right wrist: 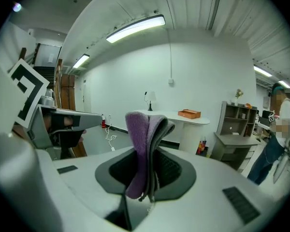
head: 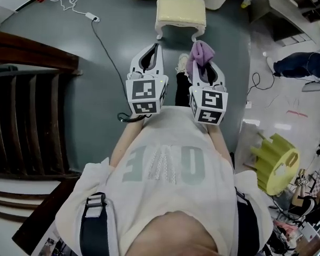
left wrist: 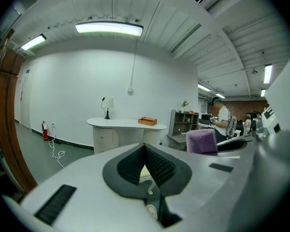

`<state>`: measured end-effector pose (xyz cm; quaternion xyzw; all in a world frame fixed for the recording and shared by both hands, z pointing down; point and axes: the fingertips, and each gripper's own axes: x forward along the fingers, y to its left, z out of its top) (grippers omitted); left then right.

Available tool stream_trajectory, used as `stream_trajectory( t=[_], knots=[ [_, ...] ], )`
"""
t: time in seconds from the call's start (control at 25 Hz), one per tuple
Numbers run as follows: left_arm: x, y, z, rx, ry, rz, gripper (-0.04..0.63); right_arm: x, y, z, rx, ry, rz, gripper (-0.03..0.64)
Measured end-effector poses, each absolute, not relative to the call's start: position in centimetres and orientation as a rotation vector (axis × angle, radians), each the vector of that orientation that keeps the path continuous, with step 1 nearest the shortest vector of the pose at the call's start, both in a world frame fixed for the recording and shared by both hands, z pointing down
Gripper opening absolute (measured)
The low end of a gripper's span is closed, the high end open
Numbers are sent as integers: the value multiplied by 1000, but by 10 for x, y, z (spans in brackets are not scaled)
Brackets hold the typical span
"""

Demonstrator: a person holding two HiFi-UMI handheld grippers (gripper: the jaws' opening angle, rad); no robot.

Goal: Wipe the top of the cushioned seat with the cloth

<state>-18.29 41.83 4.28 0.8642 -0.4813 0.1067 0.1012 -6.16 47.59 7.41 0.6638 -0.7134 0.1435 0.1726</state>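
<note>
Right tongs [right wrist: 152, 132] clamped on purple cloth [right wrist: 135, 139]; cloth hides pads. Left tongs [left wrist: 145, 148] closed together, empty. Cushioned seat [head: 180, 10] at 12 o'clock, legs mostly hidden.

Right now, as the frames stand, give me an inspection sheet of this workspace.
Surface: cushioned seat, cream top, nothing on it.
Job's things: purple cloth, folded, not yet touching the seat.
Clutter: yellow plastic item on the floor at right.
Grippers: left gripper shut, empty; right gripper shut on the cloth.
Cables: white cable and black cable on the floor left of the seat.
Surroundings: wooden stairs at left; a person's leg at right.
</note>
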Motion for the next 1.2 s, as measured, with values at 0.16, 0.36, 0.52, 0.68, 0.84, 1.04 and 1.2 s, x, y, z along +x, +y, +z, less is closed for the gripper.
stream_trajectory(
  t=[0.16,0.36,0.52,0.68,0.84,1.04,1.2],
  knots=[
    [-157,355,37,2593,-1478,331,6,-33,407,80,1884,-2037,409,92],
    [-116,253,26,2567,-1513,353,6,13,308,76,1848,-2022,440,92],
    [-86,167,16,2566,-1560,316,6,44,218,68,1788,-2051,424,92],
    [-70,89,11,2550,-1618,317,6,65,136,65,1706,-2072,403,92],
    [-62,34,16,2501,-1658,331,6,82,75,63,1706,-2092,395,92],
    [-56,-5,18,2503,-1640,351,6,81,34,62,1725,-2111,405,92],
    [-55,-17,19,2516,-1609,376,6,75,28,58,1744,-2101,397,92]
  ],
)
